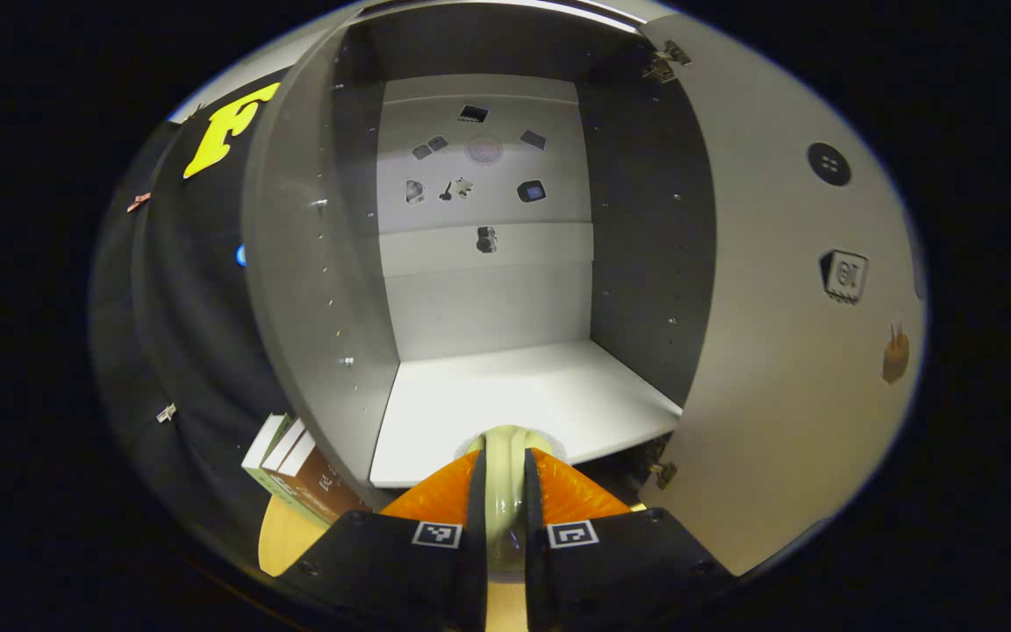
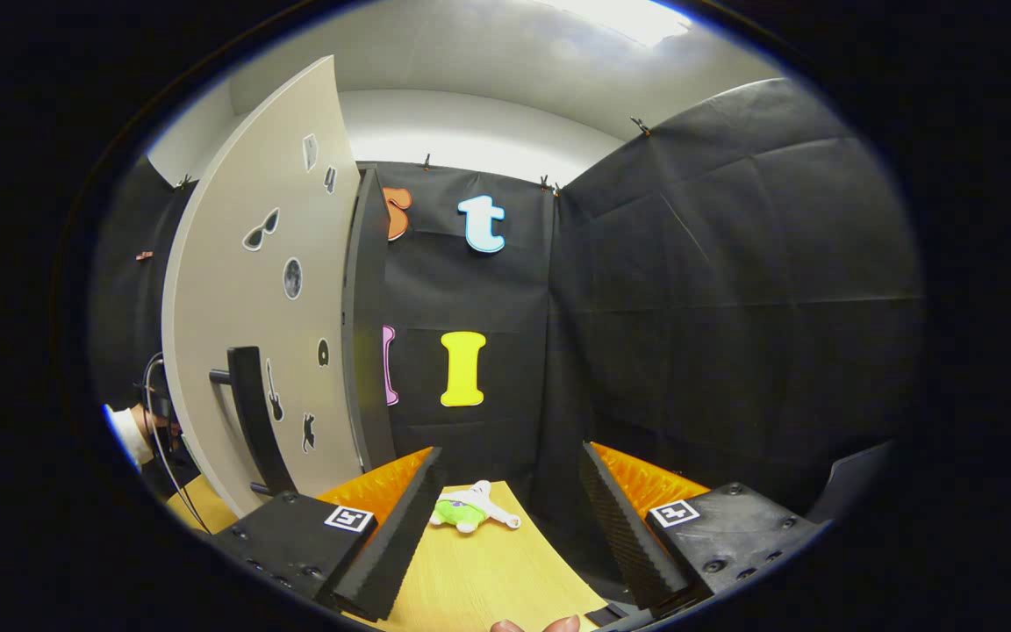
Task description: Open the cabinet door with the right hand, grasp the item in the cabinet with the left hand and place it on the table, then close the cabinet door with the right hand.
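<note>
One cabinet (image 1: 488, 290) ahead of the left gripper (image 1: 505, 527), standing open, pale back wall dotted with small stickers, dark side walls, white shelf floor (image 1: 505, 404) bare beyond the fingertips. Cabinet door (image 1: 786, 333) swung out to the right of that gripper, hinges visible at top and bottom of its inner edge, a few stickers on its inner face. Same door (image 2: 251, 290) seen to the left of the right gripper (image 2: 505, 518), outer face toward the camera, with stickers and a dark bar handle (image 2: 251, 421). Wooden table (image 2: 479, 570) below the right gripper, running forward between its fingers. Stack of books (image 1: 295, 474) down and to the left of the left gripper, beside the cabinet's foot. Pressed between the left gripper's two fingers, a pale, glossy rounded item (image 1: 505, 491), nearly closed jaws on either side of it, its top at the front lip of the shelf; kind of item not clear. Wide apart and holding nothing, the right gripper's fingers. Small green and white toy (image 2: 470, 511) lying on the table just ahead, between those fingers, touching neither. White sleeve (image 2: 130, 434) at far left past the door's edge.
</note>
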The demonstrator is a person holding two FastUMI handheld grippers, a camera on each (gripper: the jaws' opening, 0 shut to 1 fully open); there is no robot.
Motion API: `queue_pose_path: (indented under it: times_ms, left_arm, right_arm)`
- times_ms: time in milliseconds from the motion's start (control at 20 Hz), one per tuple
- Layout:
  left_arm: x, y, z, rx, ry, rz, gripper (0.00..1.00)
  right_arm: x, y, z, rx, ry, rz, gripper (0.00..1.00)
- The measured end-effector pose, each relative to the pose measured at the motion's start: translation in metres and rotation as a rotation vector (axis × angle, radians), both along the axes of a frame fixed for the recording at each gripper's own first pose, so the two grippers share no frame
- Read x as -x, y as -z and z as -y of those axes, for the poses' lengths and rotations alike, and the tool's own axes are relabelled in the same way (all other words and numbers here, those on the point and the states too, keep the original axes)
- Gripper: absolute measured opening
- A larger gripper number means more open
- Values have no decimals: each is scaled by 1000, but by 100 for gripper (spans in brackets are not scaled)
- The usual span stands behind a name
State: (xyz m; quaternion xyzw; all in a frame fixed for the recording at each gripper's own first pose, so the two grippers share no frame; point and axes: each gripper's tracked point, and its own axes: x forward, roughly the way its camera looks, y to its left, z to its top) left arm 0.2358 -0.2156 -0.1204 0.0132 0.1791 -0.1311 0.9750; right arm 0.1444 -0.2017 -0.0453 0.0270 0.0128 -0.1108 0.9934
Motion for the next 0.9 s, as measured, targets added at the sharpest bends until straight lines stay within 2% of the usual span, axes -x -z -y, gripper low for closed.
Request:
queue_pose_path:
  times_ms: [200, 250, 400, 550, 600, 750, 900]
  left_arm:
    - [42, 33, -7, -16, -32, 26, 21]
    - [51, 46, -5, -17, -33, 22, 21]
    - [75, 85, -3, -19, -49, 2, 21]
    - [95, 130, 0, -51, -72, -19, 21]
    - [102, 149, 4, -46, -73, -40, 21]
    - [117, 187, 14, -34, -91, -66, 19]
    - [128, 222, 26, -64, -100, -61, 21]
  right_arm:
    - [-6, -2, -11, -1, 0, 0, 98]
    - [-7, -3, -13, -3, -4, 0, 94]
    - [-12, -8, -17, 4, -8, 14, 93]
    - [-17, -14, -21, 20, -14, 43, 94]
    - [-18, -15, -22, 23, -16, 47, 98]
    - [-26, -15, -25, 32, -28, 51, 98]
    - [-34, -11, -26, 38, -38, 39, 98]
